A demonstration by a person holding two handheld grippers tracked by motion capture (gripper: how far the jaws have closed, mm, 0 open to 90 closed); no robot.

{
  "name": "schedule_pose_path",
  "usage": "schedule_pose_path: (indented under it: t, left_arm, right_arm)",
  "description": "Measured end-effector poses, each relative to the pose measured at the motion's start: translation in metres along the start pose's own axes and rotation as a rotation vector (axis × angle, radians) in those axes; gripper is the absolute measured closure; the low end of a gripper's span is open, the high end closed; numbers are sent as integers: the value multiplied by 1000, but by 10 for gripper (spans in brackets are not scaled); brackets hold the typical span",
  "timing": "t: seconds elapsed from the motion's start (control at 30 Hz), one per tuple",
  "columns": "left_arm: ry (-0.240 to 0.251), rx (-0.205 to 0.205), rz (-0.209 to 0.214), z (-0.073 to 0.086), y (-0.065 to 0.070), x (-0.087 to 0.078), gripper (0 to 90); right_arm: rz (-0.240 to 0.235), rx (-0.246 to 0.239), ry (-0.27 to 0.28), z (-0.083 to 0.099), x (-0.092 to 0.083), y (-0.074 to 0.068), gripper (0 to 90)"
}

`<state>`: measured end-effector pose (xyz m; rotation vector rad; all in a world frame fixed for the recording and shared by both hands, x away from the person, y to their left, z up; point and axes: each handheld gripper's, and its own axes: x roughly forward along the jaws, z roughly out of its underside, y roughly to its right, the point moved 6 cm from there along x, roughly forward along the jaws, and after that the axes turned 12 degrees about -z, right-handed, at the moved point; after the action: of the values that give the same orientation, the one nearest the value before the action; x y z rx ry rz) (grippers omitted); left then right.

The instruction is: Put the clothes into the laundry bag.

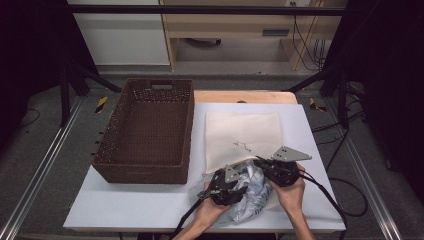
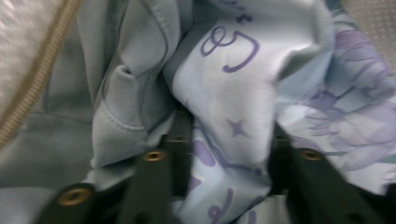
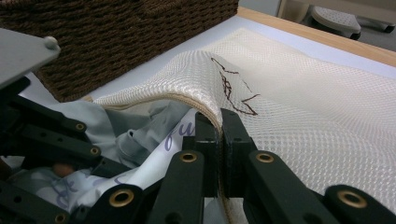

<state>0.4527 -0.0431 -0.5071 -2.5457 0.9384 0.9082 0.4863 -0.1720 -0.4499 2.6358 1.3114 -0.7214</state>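
At the near edge of the white table (image 1: 150, 205), we see a person working two hand-held tools at the mouth of a cream mesh laundry bag (image 1: 242, 132); the right gripper (image 3: 219, 135) has its jaws pressed together on the bag's zippered rim, lifting it into an arch; the left gripper (image 2: 229, 154) has its jaws clamped on a fold of a pale blue printed garment (image 2: 243, 93), which lies bunched at the bag's opening, partly under the raised rim; a brown wicker basket (image 1: 145, 130) stands on the table's left side, just beside the bag. How deep the garment already sits inside the bag we cannot quite tell, since the gripper views are close and soft. We judge the aim to be stuffing the garment into the bag; the risk from here is that the thin mesh rim slips from the right jaws, dropping the opening shut; the bunched cloth could also snag on the zipper or drag the whole bag across the table instead of sliding in.
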Motion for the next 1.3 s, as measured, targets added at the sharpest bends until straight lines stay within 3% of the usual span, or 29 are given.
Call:
schedule_pose_path:
  t: [0.1, 0.3, 0.5, 0.57, 0.67, 0.8, 0.83, 0.93, 1.0, 1.2, 1.3]
  left_arm:
    - [31, -11, -7, -8, -1, -6, 763]
    - [95, -54, -73, -29, -7, -7, 774]
    - [92, -92, -154, -40, -12, 12, 772]
    - [88, -82, -189, -41, -15, 20, 766]
    - [88, -105, -206, -41, -19, 31, 733]
    - [103, -79, -224, -37, -20, 31, 611]
    - [102, -81, -213, -36, -19, 29, 571]
    - [98, -62, -134, -29, -16, 16, 435]
    - [89, -71, -73, -24, -16, 4, 389]
    - [83, -15, -1, -19, -25, -38, 310]
    - [27, 10, 38, -7, -27, -50, 281]
  right_arm:
    - [1, 0, 2, 0, -1, 0, 875]
    - [-3, 3, 21, -3, -3, -1, 875]
    - [0, 7, 35, -5, -6, 0, 875]
    - [-4, 6, 39, -5, -6, -1, 875]
    - [-8, 6, 34, -4, -5, -1, 874]
    - [-12, 1, 18, -2, -2, -2, 874]
    - [-11, 0, 16, -2, -2, -2, 874]
    - [-3, -2, 10, -1, -2, 0, 874]
    - [4, -1, 6, -1, -3, 1, 874]
    - [9, 2, 6, -1, -2, 1, 873]
    - [13, -1, 5, 0, -3, 1, 873]
